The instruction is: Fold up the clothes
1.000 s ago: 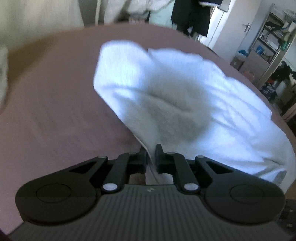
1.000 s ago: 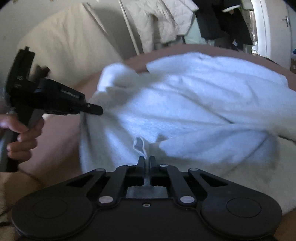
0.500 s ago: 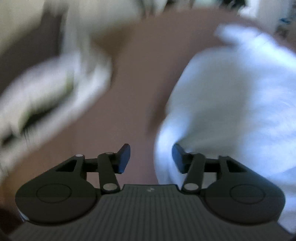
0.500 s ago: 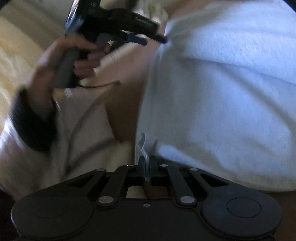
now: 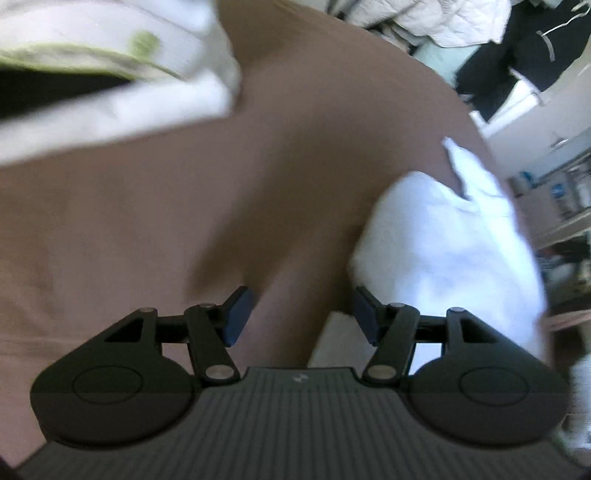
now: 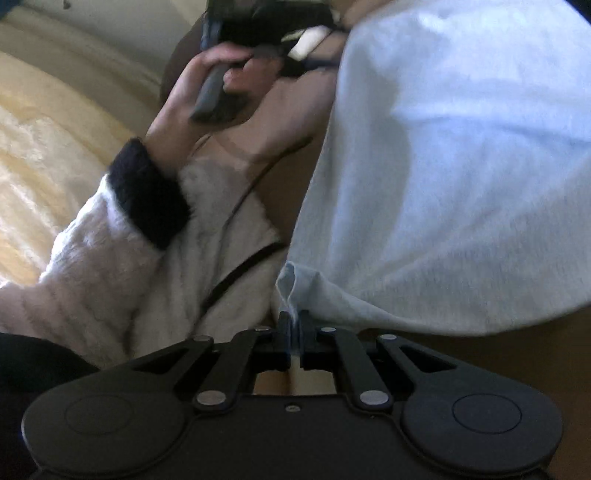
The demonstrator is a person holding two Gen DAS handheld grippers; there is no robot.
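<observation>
The right tongs (image 6: 294, 325) pinch a corner of the white garment (image 6: 461, 177), which lies spread on the brown bed (image 5: 229, 192). The left tongs (image 5: 299, 314) gape wide over bare sheet beside it.

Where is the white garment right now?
The white garment lies on the brown bedspread, filling the right wrist view's right side, its corner pinched in the right gripper.

Brown-covered bed (image 5: 280, 155) across most of the left wrist view, brightly lit. Beyond its far edge, pale quilted jackets (image 5: 436, 18) and dark clothing (image 5: 524, 48) hanging, with a white door (image 5: 535, 125) and blurred shelving (image 5: 569, 206) at right. Cream bedding (image 6: 48, 122) against a pale wall (image 6: 122, 22) off the bed's left edge.
</observation>
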